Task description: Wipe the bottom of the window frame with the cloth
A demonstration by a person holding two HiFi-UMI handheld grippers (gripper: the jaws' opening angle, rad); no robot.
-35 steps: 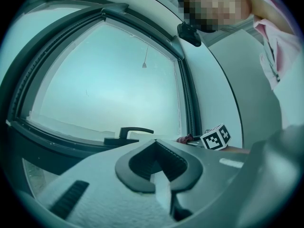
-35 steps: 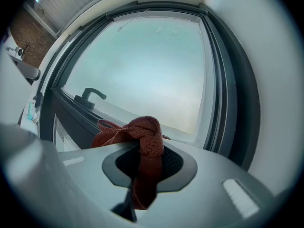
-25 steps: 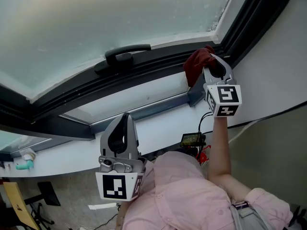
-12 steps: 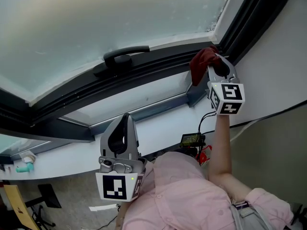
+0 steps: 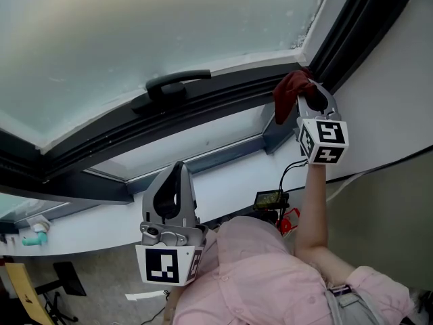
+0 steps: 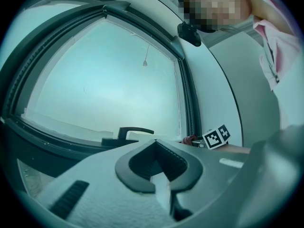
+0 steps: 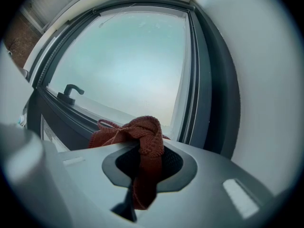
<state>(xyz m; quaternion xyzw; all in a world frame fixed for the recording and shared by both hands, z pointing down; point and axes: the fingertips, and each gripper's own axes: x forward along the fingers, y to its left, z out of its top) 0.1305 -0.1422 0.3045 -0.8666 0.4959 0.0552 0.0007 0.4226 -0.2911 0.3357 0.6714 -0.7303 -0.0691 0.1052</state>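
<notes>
The cloth [image 5: 289, 92] is dark rust red, with a knitted rib pattern. The window frame [image 5: 203, 110] is dark grey, its handle [image 5: 177, 83] is black, and the glass [image 5: 135, 26] is a pale, milky blue-green. The left gripper [image 5: 177, 166] and the right gripper [image 5: 308, 90] are both light grey with black inner lining. Their marker cubes [image 5: 323, 141] are white with black squares. The sleeve [image 5: 270, 276] is pale pink. At 8 o'clock in the head view there is a small turquoise object [image 5: 32, 235].

The cloth [image 5: 288, 93] in my right hand-held gripper [image 5: 310, 95] sits at the bottom right corner of the window frame [image 5: 223, 101]. The handle [image 5: 177, 83] is to its left, and my left hand-held gripper [image 5: 174, 171] is nearer me.
</notes>
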